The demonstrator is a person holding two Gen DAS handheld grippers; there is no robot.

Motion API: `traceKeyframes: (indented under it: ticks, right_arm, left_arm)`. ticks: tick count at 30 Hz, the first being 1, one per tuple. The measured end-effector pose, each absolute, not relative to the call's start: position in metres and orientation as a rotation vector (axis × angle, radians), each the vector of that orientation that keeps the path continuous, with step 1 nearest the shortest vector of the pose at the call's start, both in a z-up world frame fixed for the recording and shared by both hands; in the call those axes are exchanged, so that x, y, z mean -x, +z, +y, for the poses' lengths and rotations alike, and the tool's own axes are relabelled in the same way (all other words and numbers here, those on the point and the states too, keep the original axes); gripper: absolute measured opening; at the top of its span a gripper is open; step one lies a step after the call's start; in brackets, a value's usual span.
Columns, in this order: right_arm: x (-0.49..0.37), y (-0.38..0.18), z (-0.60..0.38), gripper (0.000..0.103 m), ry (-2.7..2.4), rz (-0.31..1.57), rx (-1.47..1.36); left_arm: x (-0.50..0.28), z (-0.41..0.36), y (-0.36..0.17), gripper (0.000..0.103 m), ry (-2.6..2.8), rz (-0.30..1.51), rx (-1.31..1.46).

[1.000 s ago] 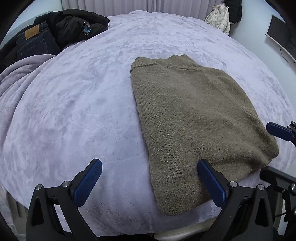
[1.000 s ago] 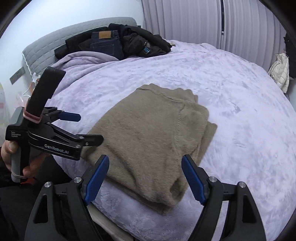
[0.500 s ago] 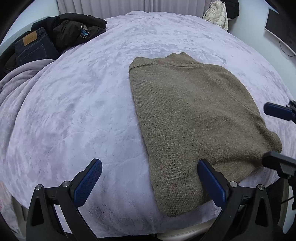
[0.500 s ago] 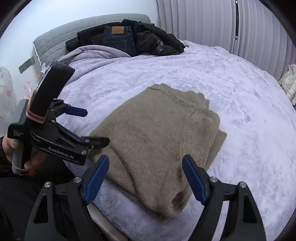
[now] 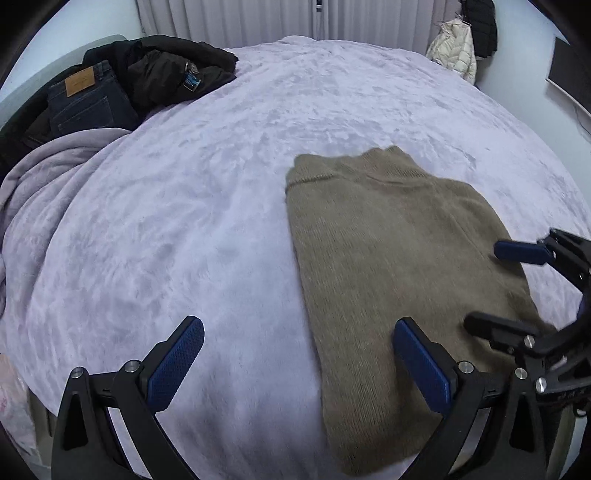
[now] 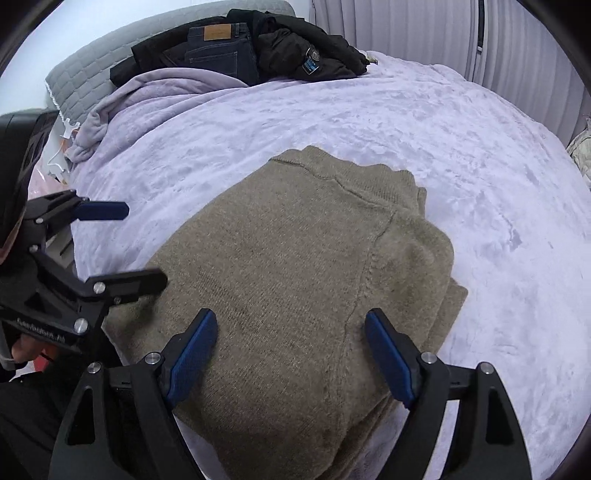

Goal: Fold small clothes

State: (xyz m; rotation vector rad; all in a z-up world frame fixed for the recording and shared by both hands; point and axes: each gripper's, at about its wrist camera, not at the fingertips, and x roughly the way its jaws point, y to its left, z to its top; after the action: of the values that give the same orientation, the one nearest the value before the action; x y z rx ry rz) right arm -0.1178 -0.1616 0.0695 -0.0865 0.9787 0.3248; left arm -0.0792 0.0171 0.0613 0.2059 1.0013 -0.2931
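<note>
A tan knitted sweater (image 5: pixel 388 258) lies folded into a long rectangle on the lilac bedspread (image 5: pixel 221 184), collar at the far end. My left gripper (image 5: pixel 299 365) is open and empty, near the bed's front edge; its right finger is over the sweater's near left edge. My right gripper (image 6: pixel 291 354) is open and empty, low over the sweater's (image 6: pixel 288 266) near end. The right gripper also shows in the left wrist view (image 5: pixel 517 288), and the left gripper shows in the right wrist view (image 6: pixel 122 243).
Dark jeans (image 5: pixel 85 99) and a black jacket (image 5: pixel 173 70) are piled at the head of the bed, next to a bunched lilac blanket (image 5: pixel 44 177). A white puffer coat (image 5: pixel 454 44) hangs by the far wall. Curtains (image 6: pixel 461 33) run behind the bed.
Both grippers have moved forward over the bed. The right gripper now hangs lower over the sweater's near end. The sweater has not moved.
</note>
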Motion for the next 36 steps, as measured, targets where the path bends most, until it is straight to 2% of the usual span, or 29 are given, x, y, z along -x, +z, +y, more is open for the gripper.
traceKeyframes:
  ticks: [4, 9, 16, 23, 28, 36]
  right_arm:
    - [0.096, 0.061, -0.171, 0.085, 0.274, 1.003, 0.044]
    - [0.088, 0.052, -0.17, 0.085, 0.272, 1.031, 0.058]
    - [0.088, 0.069, -0.162, 0.085, 0.255, 1.0, 0.107]
    - [0.06, 0.049, -0.169, 0.085, 0.249, 1.067, 0.054]
    - [0.071, 0.047, -0.167, 0.085, 0.245, 1.06, 0.087]
    - [0.125, 0.057, -0.162, 0.085, 0.197, 1.014, 0.131]
  left_arm:
    - [0.046, 0.011, 0.043, 0.103, -0.261, 1.051, -0.184]
    - [0.039, 0.007, 0.029, 0.103, -0.27, 1.071, -0.19]
    - [0.025, 0.003, 0.042, 0.103, -0.271, 1.077, -0.167]
    - [0.002, -0.018, 0.025, 0.103, -0.262, 1.125, -0.216]
    - [0.005, -0.015, 0.017, 0.103, -0.259, 1.145, -0.189]
    - [0.046, -0.002, 0.035, 0.103, -0.283, 1.112, -0.193]
